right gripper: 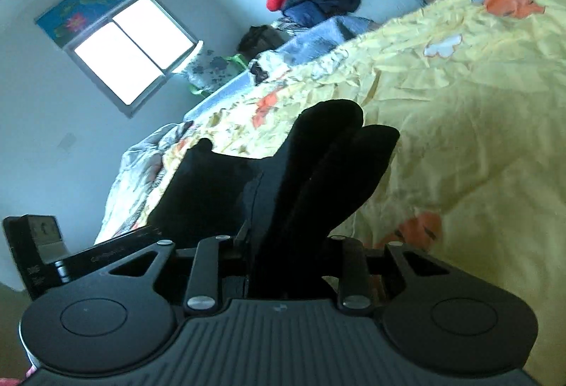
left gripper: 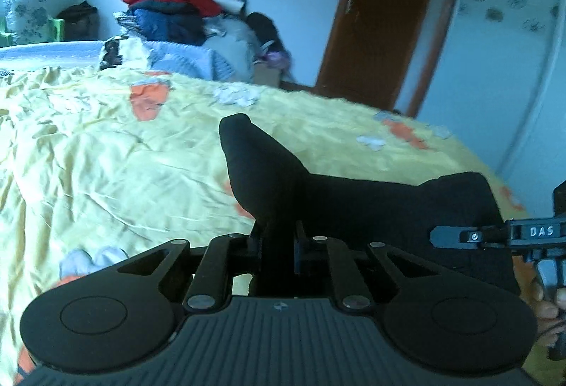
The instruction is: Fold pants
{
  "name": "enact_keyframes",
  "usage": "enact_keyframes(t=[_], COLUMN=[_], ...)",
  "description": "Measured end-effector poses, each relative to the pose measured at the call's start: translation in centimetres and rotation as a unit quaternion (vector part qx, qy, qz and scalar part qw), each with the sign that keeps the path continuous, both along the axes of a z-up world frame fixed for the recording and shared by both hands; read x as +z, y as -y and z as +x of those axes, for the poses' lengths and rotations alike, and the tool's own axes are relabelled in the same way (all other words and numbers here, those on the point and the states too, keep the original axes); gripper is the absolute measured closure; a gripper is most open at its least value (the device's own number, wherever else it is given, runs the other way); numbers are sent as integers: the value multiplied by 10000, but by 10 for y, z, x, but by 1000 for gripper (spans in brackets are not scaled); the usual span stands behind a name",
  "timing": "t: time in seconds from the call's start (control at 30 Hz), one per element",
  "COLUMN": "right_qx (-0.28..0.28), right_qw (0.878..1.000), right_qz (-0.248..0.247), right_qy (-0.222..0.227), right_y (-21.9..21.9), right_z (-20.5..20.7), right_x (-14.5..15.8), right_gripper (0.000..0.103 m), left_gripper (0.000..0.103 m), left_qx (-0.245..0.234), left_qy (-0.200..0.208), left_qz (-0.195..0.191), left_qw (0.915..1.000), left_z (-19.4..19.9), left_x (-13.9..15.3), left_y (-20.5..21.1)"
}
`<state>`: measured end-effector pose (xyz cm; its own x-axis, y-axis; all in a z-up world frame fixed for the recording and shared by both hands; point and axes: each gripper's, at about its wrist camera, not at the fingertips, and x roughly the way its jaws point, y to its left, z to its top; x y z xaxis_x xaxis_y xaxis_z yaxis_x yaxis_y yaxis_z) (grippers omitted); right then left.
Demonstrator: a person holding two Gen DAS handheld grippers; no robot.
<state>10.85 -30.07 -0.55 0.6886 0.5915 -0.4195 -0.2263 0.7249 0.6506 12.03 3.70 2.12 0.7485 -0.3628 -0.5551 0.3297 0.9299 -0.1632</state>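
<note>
The black pants (left gripper: 353,202) are lifted above a yellow bedspread (left gripper: 106,156). My left gripper (left gripper: 277,237) is shut on one bunched part of the pants, which stands up past its fingers. My right gripper (right gripper: 283,244) is shut on another bunched part of the pants (right gripper: 318,166), with two folds sticking up beyond it. The right gripper also shows at the right edge of the left wrist view (left gripper: 495,234). The left gripper shows at the lower left of the right wrist view (right gripper: 70,258). The fingertips of both are hidden by cloth.
The yellow bedspread (right gripper: 460,103) has orange and white flower prints and covers the bed. A tall pile of clothes (left gripper: 180,4) stands at the far side. A brown door (left gripper: 382,14) and a white wardrobe (left gripper: 495,67) are at the right. A window (right gripper: 131,50) is behind.
</note>
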Motion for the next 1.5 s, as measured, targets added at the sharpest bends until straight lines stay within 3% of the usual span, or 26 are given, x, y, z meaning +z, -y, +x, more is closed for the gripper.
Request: enact_keyframes(t=[0.1,0.17,0.23,0.27,0.33,0.37,0.43,0.47,0.5,0.53,0.6,0.67,0.73,0.77,0.83,0.9,1.0,1.07,1.2,1.5], right_qx=[-186,-320,-478,-562,-900,-1203,-1810,-1832,-1551,-1158,-299,-41,-155,-319,-714,-895,-761,-705,-874,-881], right_qw=[9990,9956,9901,9879,9801,9691,9250,9105,9111,9190,9344,9307,9222,9251,9335,9415,9513,9516,9404,9579], right_qz=[-354,-772,-1230,-1383,-1753,-2153,-3300,-3623,-3674,-3574,-3348,-3542,-3821,-3751,-3506,-3231,-2952,-2975,-3285,-2728], right_qy=[-203,-412,-477,-421,-232,-36,509,786,1044,1196,1179,909,577,502,233,349,456,312,71,142], right_y=[-11,-17,-17,-15,-9,-10,-27,-38,-49,-59,-78,-93,-95,-90,-74,-68,-77,-86,-104,-120], right_z=[22,30,28,22,7,-3,-24,-32,-39,-44,-43,-33,-22,-20,-23,-40,-60,-65,-75,-132], right_x=[-12,-21,-25,-24,-16,-8,8,14,18,20,15,2,-16,-20,-16,-5,2,-3,-4,8], right_gripper=[72,61,49,45,39,38,33,30,29,28,28,28,23,17,17,17,15,5,5,3], left_gripper=[85,75,63,50,45,44,40,31,25,16,14,17,21,24,25,24,22,19,16,14], left_qx=[70,144,223,272,456,468,463,409,292,148,-100,-212,-38,69,189,236,470,591,729,830], left_qy=[-248,-331,-164,-28,348,559,811,897,911,859,659,515,391,313,252,282,312,271,166,-5], left_qz=[298,524,757,890,1319,1517,1755,1721,1626,1508,1346,1495,1821,1895,1718,1481,1473,1457,1382,1259], left_qw=[9992,9980,9967,9957,9896,9857,9800,9801,9820,9847,9887,9872,9825,9814,9846,9883,9875,9872,9876,9886], left_z=[21,27,21,16,1,-8,-26,-35,-42,-47,-53,-53,-47,-44,-47,-55,-66,-75,-93,-132], left_x=[-21,-35,-39,-39,-34,-30,-21,-16,-12,-10,-11,-20,-33,-38,-38,-33,-28,-26,-24,-32], left_y=[1,0,-3,-4,-6,-6,-1,2,7,10,18,28,37,37,31,24,26,26,24,17])
